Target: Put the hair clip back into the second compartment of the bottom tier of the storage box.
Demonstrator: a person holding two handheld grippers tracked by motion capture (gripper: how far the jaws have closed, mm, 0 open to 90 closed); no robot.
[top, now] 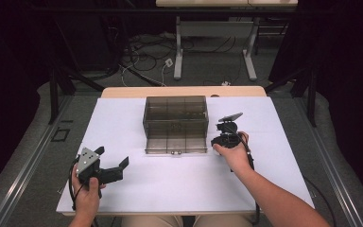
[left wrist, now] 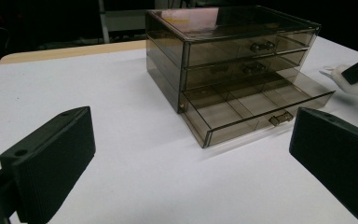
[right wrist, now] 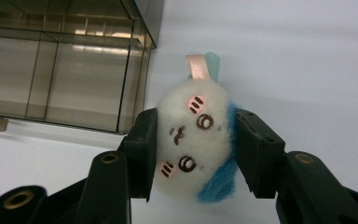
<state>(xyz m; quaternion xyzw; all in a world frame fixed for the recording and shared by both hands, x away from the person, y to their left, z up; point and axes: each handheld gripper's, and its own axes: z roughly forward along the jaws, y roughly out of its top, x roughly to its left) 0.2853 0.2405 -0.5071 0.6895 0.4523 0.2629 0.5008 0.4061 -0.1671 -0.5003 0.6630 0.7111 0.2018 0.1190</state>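
Plush toy sides behind right hand-held gripper jaws; drawer box cropped top/left.

The drawer box is standing mid-table, its bottom drawer sticking out toward the person and blocking that side. White surface is lying open left of the box and in front of the drawer. Right of the box, the right gripper is crowding the gap, clamping a plush.

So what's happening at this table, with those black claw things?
A person holds a gripper in each hand. The right gripper is closed on a small white fluffy toy with a painted face, beside a smoky clear plastic drawer box whose bottom drawer is pulled out. The left gripper rests open on the white table, holding nothing.
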